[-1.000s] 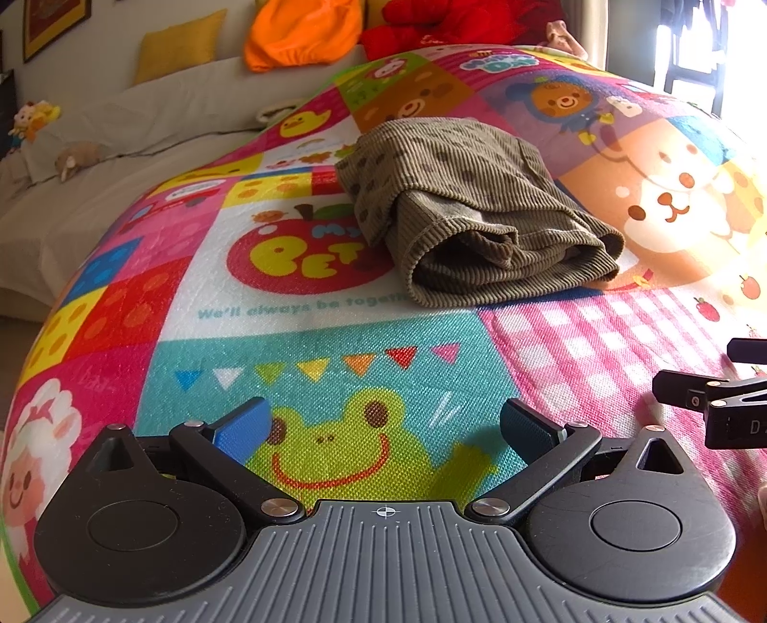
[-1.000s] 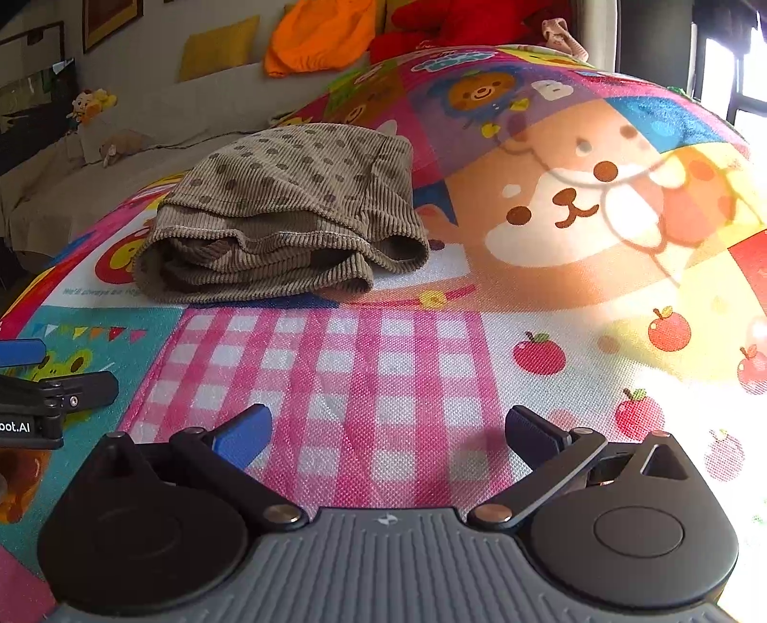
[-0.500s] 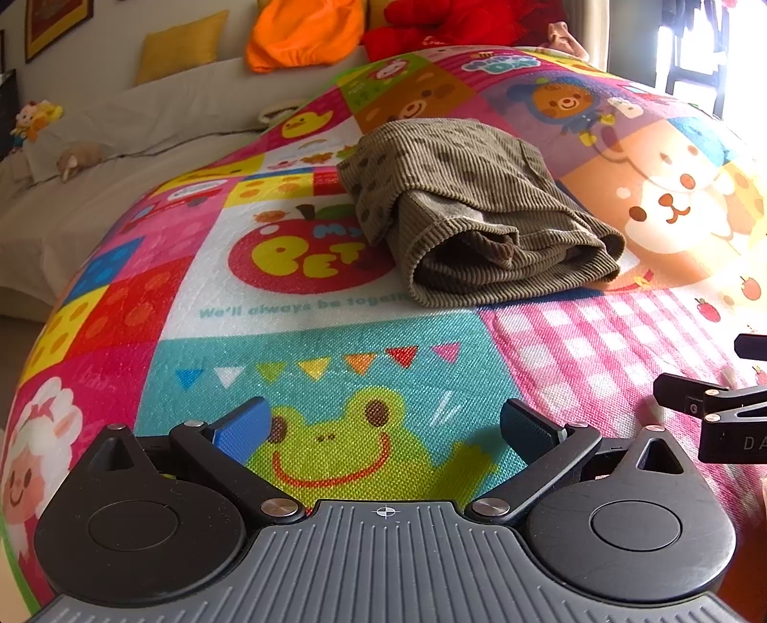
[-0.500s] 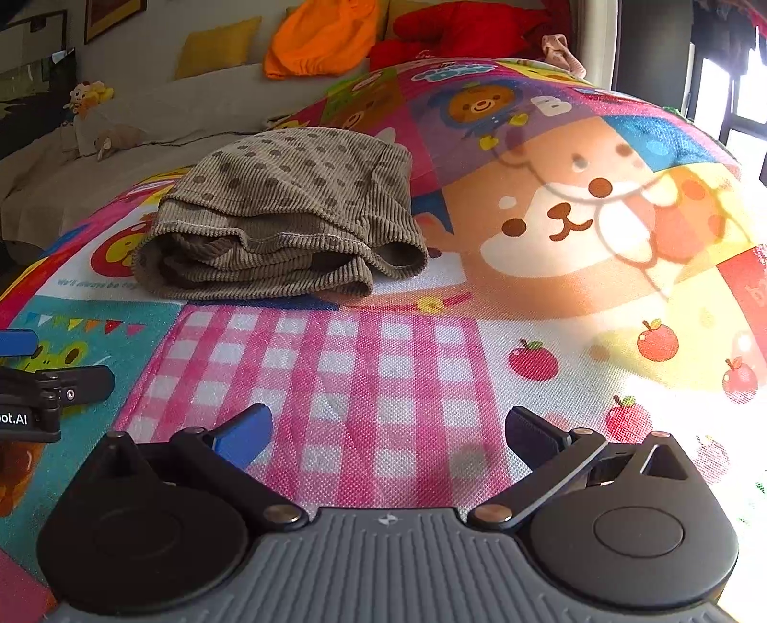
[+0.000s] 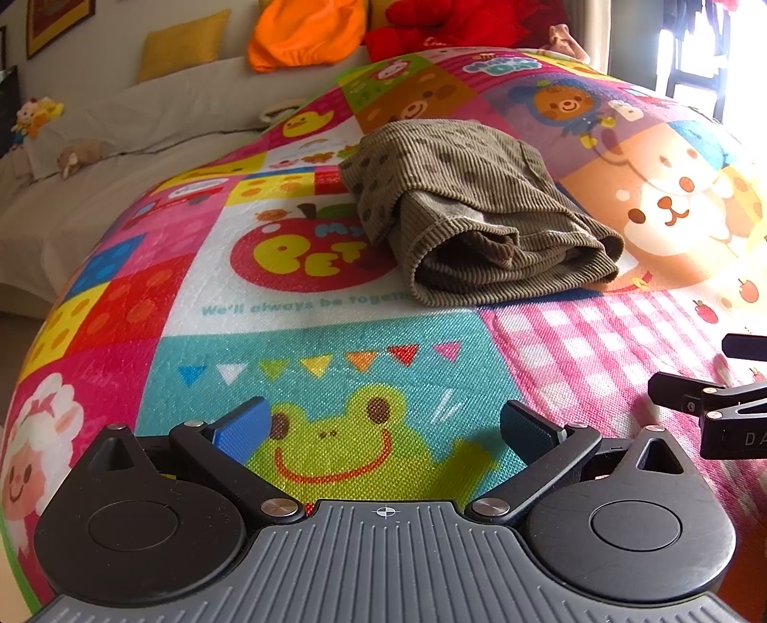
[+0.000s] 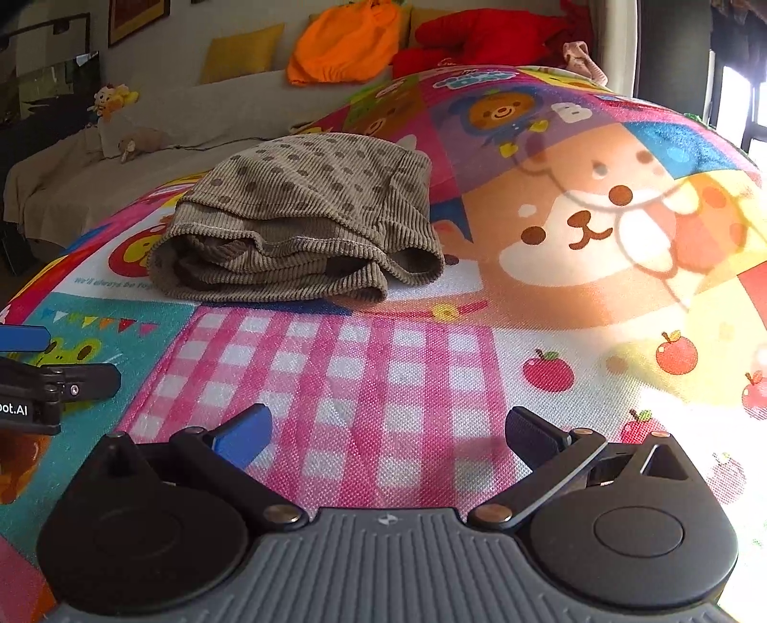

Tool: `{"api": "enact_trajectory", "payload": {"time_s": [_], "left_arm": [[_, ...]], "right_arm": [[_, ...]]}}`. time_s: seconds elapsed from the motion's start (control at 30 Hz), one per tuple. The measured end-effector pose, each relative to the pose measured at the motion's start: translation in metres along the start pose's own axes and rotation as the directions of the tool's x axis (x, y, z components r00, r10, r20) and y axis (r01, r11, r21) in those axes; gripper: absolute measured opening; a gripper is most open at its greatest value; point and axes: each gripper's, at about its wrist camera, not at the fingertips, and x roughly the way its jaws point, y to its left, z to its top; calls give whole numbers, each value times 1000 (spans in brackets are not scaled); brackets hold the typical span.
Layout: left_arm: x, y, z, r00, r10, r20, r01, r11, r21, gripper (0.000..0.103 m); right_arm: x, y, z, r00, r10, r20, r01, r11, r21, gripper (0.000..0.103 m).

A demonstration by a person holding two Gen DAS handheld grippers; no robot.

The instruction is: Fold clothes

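Corduroy garment (image 5: 474, 215) folded on play mat (image 5: 335, 345) | left tool (image 5: 383, 426) wide (holding nothing) | right tool (image 6: 388, 431) wide

A home living room: sofa (image 5: 144, 120), cushions (image 5: 187, 45), cartoon play mat (image 5: 335, 364).

On the play mat (image 5: 335, 335), the red apple picture (image 5: 307, 254) carries yellow letters "PET" with smaller blue letters "My" above; the folded brown garment (image 5: 479, 215) hides the rest. Under the apple stands "We'll always be togeth", cut off by the garment. The left gripper (image 6: 29, 364), seen in the right wrist view, shows "ot.AI". The right gripper (image 5: 719, 378), seen in the left wrist view, shows "DA".
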Motion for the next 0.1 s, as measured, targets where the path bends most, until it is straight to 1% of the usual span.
{"api": "enact_trajectory", "payload": {"time_s": [0.07,0.1], "left_arm": [[-1,3,1,1000,-18,3,18,1000,-7,103],[-2,6,1,999,-32,6,32,999,-16,103]], "right_arm": [[0,0,0,1000,3,2,-3,1000,-4,103],[-2,2,0,1000,25,7,-25,999,-29,103]]}}
